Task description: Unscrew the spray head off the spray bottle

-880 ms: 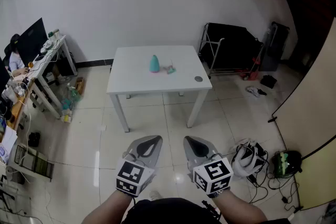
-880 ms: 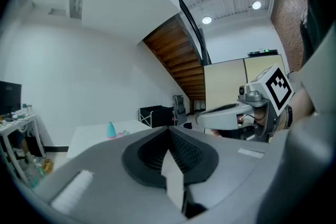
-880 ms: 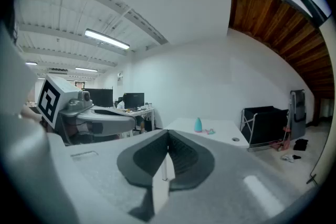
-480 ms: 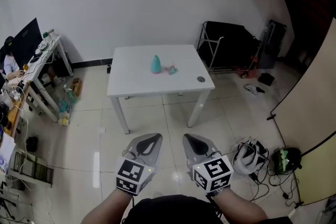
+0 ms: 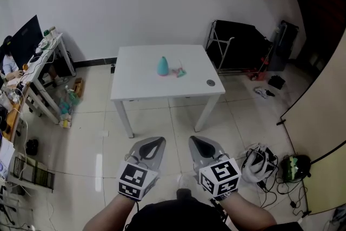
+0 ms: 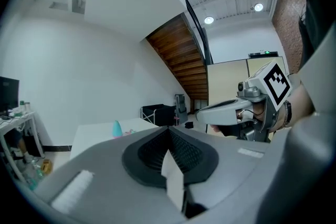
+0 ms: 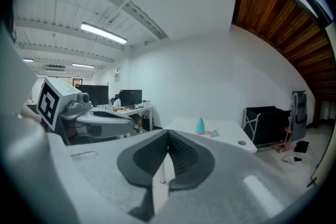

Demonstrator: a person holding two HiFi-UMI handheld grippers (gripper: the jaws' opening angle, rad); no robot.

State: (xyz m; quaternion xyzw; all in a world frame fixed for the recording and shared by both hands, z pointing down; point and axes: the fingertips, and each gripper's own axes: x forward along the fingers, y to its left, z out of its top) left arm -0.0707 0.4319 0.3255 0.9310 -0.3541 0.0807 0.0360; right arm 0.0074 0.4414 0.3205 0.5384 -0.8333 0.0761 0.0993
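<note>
A teal bottle [image 5: 162, 66] stands upright on the white table [image 5: 140, 89] far ahead of me. A small pink and teal spray head [image 5: 180, 72] lies on the table just right of it, apart from the bottle. My left gripper [image 5: 155, 141] and right gripper [image 5: 195, 140] are held side by side over the floor, well short of the table. Both are shut with nothing between the jaws. The left gripper view shows the bottle [image 6: 116, 127] small beyond the closed jaws; the right gripper view shows the bottle [image 7: 200, 125] and the spray head [image 7: 212, 133] too.
A small dark round thing [image 5: 210, 83] lies near the table's right edge. Desks with monitors [image 5: 32, 57] and a seated person line the left wall. A black rack [image 5: 238, 51] stands at the back right. Cables and gear [image 5: 259, 162] lie on the floor right, beside a beige partition [image 5: 324, 111].
The head view has drifted a little, so the table sits slightly further right. A shoe now shows between the grippers. Both grippers stay shut and side by side.
</note>
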